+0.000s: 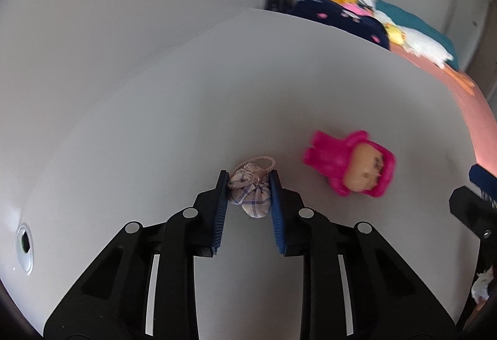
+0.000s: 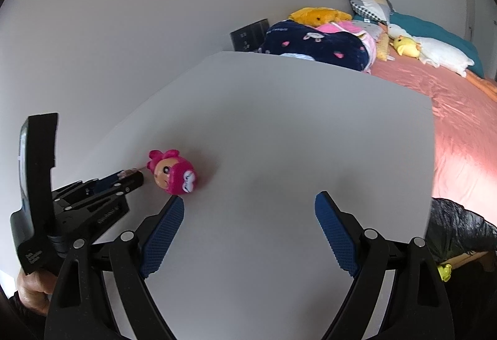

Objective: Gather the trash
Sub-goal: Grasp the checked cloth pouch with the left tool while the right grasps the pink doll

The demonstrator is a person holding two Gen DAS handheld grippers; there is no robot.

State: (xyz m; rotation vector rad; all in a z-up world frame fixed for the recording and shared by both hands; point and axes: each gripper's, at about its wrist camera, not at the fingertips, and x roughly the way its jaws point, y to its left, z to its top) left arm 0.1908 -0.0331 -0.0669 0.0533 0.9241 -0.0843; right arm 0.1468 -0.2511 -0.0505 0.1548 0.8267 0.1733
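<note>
A small checked cloth pouch (image 1: 251,194) with a pink cord sits between the blue pads of my left gripper (image 1: 248,181), which is shut on it, at or just above the white table (image 1: 155,129). A pink doll toy (image 1: 351,165) lies on the table to the right of it; it also shows in the right wrist view (image 2: 172,172), with the left gripper (image 2: 130,177) beside it. My right gripper (image 2: 248,200) is open and empty over the table, its left pad close to the doll.
A bed with a pink sheet (image 2: 459,122) runs along the table's right edge, with plush toys and pillows (image 2: 326,38) at its head. A black trash bag (image 2: 459,228) hangs at the table's right front. A cable hole (image 1: 24,242) is at the table's left.
</note>
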